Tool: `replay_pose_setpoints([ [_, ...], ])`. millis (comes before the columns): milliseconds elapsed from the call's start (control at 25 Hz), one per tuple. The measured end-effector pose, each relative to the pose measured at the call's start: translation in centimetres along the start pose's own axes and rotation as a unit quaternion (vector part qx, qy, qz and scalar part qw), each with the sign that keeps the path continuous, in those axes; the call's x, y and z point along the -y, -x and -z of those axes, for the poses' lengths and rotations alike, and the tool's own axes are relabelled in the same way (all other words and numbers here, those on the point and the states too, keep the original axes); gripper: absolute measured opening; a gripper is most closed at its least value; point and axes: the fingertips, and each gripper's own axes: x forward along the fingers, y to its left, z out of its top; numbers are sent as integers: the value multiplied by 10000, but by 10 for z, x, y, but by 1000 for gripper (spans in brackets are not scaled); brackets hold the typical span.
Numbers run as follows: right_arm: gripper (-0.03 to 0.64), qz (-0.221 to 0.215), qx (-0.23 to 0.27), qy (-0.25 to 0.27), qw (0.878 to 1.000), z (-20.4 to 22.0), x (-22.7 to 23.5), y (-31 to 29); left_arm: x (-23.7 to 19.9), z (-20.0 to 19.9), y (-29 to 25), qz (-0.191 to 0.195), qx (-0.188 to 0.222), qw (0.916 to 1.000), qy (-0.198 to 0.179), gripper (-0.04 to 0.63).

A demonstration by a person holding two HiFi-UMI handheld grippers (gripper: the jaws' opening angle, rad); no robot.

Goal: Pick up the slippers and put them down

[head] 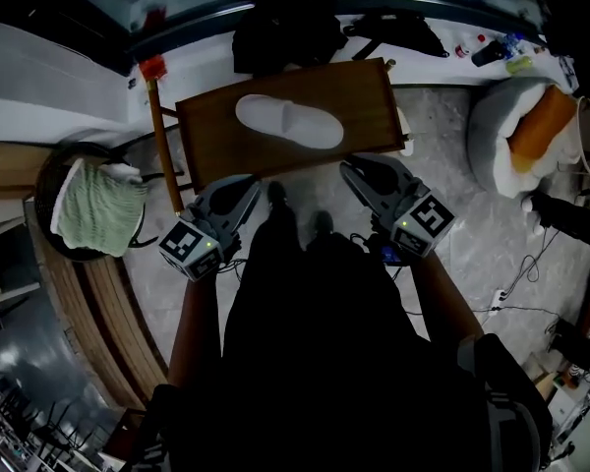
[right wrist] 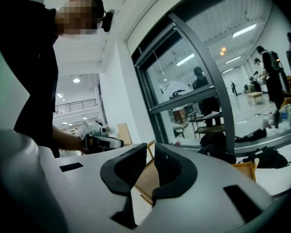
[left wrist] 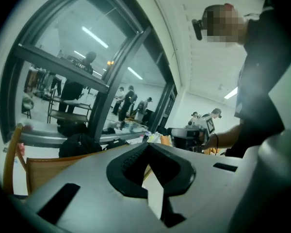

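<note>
A white slipper (head: 288,121) lies flat on a brown wooden tabletop (head: 364,91) in the head view. Both grippers hover just short of the table's near edge, pointing at it. My left gripper (head: 253,183) is at the near left of the table, and its jaws meet at the tip (left wrist: 148,148) with nothing between them. My right gripper (head: 347,168) is at the near right, its pads (right wrist: 144,155) close together and empty. Neither touches the slipper. Each gripper view shows the other gripper off to the side, held in a hand.
A dark round basket with a green towel (head: 96,211) stands at the left beside a wooden bench (head: 98,308). A white beanbag with an orange cushion (head: 531,126) sits at the right. Black bags (head: 285,32) lie behind the table, and cables (head: 516,283) run over the floor.
</note>
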Motion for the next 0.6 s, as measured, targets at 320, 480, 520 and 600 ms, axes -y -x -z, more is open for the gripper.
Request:
replay_pose_setpoints([
  [320,28,581,-485,-201,9969,-6,34,-51,-70,-16,-9,317,16,9993,179,2],
  [480,28,801,-676,-257,9942,-1,59,-62,-88,-12,-19,466,-61,9983,338,2],
  [520,29,844,-720,-289,9934,1,66,-62,-92,-10,-23,476,-104,9981,376,2],
  [600,31,878,-792,-397,9922,7,81,-62,-97,-5,-31,456,-202,9976,472,2],
])
